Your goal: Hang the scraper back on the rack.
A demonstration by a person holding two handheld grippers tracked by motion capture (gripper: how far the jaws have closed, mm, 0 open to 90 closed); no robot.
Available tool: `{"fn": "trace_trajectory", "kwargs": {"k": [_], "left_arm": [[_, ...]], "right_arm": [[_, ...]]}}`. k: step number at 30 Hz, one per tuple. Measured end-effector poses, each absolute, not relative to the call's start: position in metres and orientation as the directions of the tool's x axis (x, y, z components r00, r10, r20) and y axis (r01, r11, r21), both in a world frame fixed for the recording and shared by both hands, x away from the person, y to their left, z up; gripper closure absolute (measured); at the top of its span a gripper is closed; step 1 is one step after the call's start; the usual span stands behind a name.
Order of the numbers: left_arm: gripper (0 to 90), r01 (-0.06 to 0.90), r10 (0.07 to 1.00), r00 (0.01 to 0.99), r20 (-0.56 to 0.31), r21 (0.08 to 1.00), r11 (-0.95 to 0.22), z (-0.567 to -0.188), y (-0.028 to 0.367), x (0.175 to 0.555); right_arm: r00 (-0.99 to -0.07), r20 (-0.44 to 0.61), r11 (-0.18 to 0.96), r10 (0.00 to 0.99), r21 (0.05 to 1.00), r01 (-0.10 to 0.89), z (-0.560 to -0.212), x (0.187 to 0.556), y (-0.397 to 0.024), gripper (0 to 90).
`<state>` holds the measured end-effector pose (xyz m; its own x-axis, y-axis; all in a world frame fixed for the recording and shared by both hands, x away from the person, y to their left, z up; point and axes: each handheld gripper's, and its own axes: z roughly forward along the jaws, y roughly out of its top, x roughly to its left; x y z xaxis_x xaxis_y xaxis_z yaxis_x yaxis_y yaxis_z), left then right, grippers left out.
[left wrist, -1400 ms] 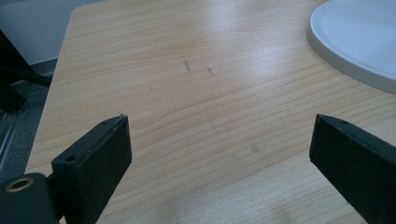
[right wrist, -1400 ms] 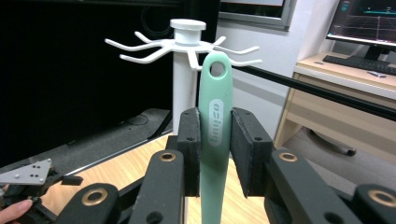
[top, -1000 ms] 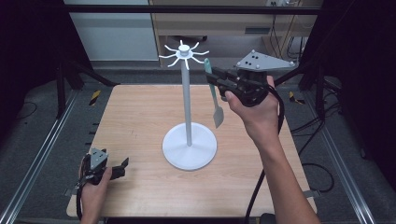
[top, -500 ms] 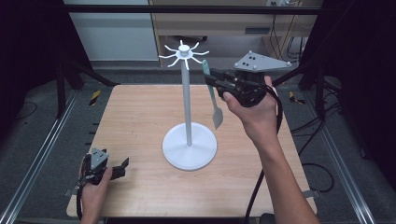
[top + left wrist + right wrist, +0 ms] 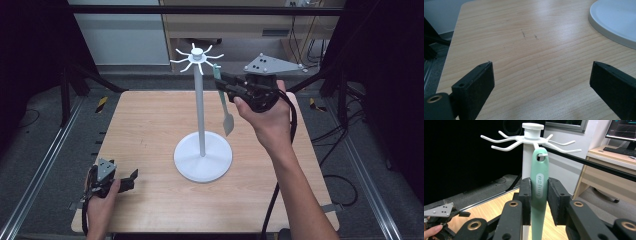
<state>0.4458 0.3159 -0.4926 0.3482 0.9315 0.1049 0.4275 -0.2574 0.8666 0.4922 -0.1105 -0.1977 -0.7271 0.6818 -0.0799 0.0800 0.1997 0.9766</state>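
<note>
Standing on the wooden table (image 5: 150, 125), the white rack (image 5: 201, 110) is carrying our mint-green utensil (image 5: 539, 195), whose hanging hole is sitting over a hook tip while our right gripper (image 5: 539, 195) is clamping its handle and our left gripper (image 5: 541, 82) is resting wide open and empty near the table's front-left corner. We are judging that letting go too soon could drop the utensil, since the hook looks barely seated. We are looking at a slim, smooth handle with raised lettering and a flat grey blade (image 5: 228, 122).
</note>
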Motion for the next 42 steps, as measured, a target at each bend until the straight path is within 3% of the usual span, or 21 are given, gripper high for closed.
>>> {"fn": "trace_trajectory", "kwargs": {"k": [7, 17, 26, 30, 37, 42], "left_arm": [[5.1, 0.429, 0.931, 0.350, 0.103, 0.866, -0.257, -0.493, 0.316, 0.446], [5.1, 0.429, 0.931, 0.350, 0.103, 0.866, -0.257, -0.493, 0.315, 0.446], [5.1, 0.431, 0.932, 0.348, 0.100, 0.866, -0.254, -0.493, 0.316, 0.446], [5.0, 0.432, 0.933, 0.347, 0.099, 0.865, -0.253, -0.493, 0.316, 0.446], [4.9, 0.433, 0.933, 0.347, 0.101, 0.865, -0.255, -0.494, 0.316, 0.446], [4.7, 0.431, 0.932, 0.349, 0.100, 0.866, -0.254, -0.493, 0.316, 0.446]], "right_arm": [[-0.715, -0.102, 0.217, 0.692, 0.974, 0.071, -0.198, 0.490, -0.109, 73.3], [-0.695, -0.117, 0.238, 0.709, 0.968, 0.081, -0.204, 0.483, -0.119, 65.5], [-0.639, -0.113, 0.264, 0.761, 0.953, 0.146, -0.223, 0.483, -0.142, 55.4], [-0.604, -0.105, 0.257, 0.790, 0.951, 0.170, -0.232, 0.486, -0.152, 45.0], [-0.488, -0.101, 0.241, 0.867, 0.942, 0.235, -0.257, 0.494, -0.167, 16.3], [-0.425, -0.100, 0.227, 0.900, 0.939, 0.259, -0.278, 0.498, -0.179, 7.6]]}}
